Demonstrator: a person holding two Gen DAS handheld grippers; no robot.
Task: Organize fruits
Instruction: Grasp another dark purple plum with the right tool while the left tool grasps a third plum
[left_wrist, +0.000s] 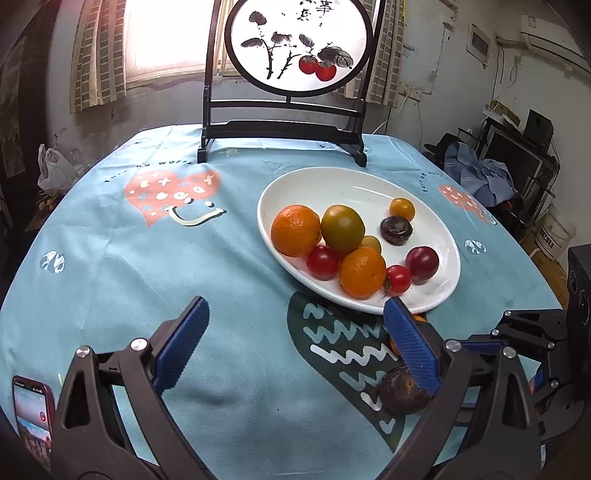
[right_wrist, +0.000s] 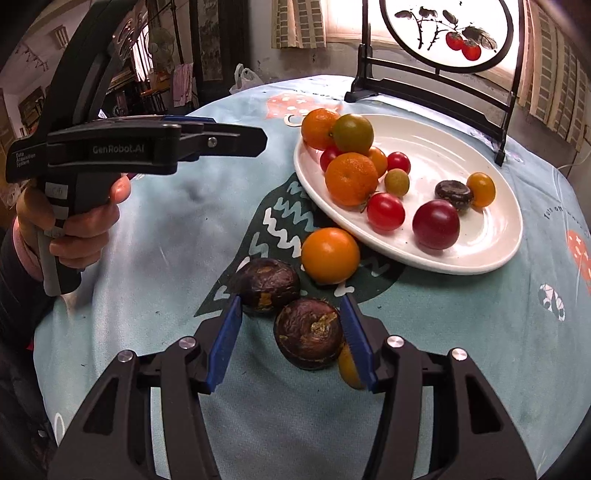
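Note:
A white oval plate (left_wrist: 436, 214) (right_wrist: 491, 206) holds several fruits: oranges, red and yellow tomatoes, a plum and a dark chestnut. On the cloth in front of the plate lie an orange fruit (right_wrist: 330, 254) and two dark brown chestnuts (right_wrist: 267, 284) (right_wrist: 309, 334). My right gripper (right_wrist: 291, 314) is open, its jaws around the nearer chestnut, with a small orange fruit (right_wrist: 347, 365) behind the right finger. My left gripper (left_wrist: 295, 317) is open and empty above the cloth; one chestnut (left_wrist: 402, 391) lies by its right finger.
A dark-framed round screen painting (left_wrist: 299, 44) stands at the table's back edge behind the plate. A phone (left_wrist: 31, 421) lies at the near left. The blue printed tablecloth (left_wrist: 147, 277) covers the round table. The left gripper's body (right_wrist: 129, 147) hangs left of the plate.

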